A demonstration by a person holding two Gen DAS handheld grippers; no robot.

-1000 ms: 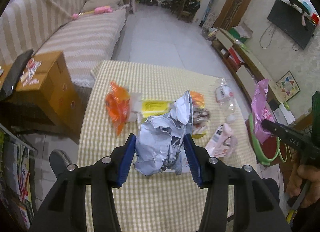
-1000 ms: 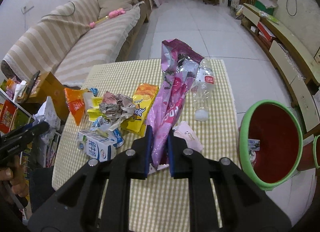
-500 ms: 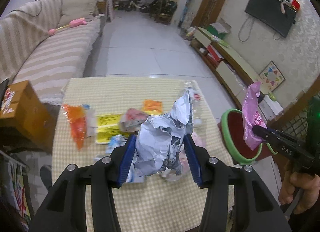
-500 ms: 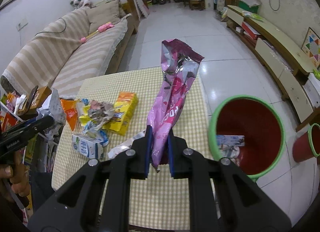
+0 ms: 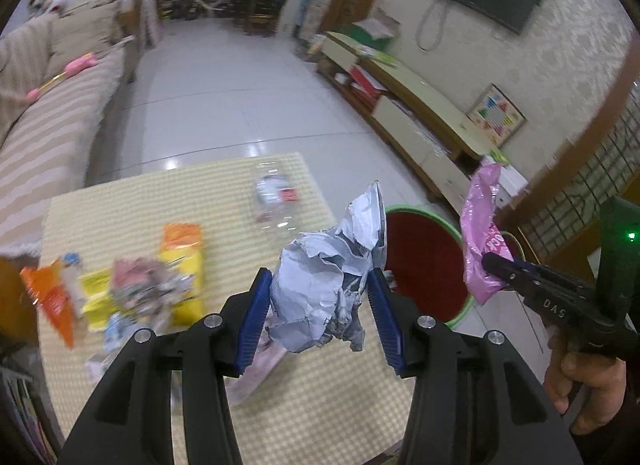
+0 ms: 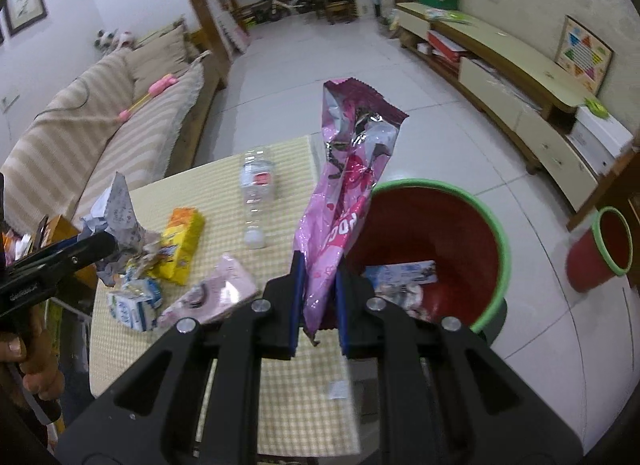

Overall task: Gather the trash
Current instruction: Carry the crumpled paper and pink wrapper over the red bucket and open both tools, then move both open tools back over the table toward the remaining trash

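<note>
My left gripper (image 5: 320,287) is shut on a crumpled grey-white paper wad (image 5: 324,285), held above the right part of the checked table (image 5: 132,201). A pink snack bag (image 6: 344,201) stands up between the pads of my right gripper (image 6: 318,269), which is shut on it at the table's right edge, next to the red bin with a green rim (image 6: 440,233). In the left wrist view the right gripper (image 5: 486,261) with the pink bag (image 5: 482,241) hangs just right of the bin (image 5: 424,261). The bin holds some wrappers (image 6: 400,273).
On the table lie a clear plastic bottle (image 6: 256,193), a yellow-orange box (image 6: 182,245), a milk carton (image 6: 134,303), a pink packet (image 6: 216,295) and an orange wrapper (image 5: 52,297). A smaller red bin (image 6: 600,253) stands on the floor right. Sofa (image 6: 100,137) at left.
Both grippers have swung to the right with their loads, from over the table's middle toward the red bin. The bin now sits close beside both. Neither grip has changed.
</note>
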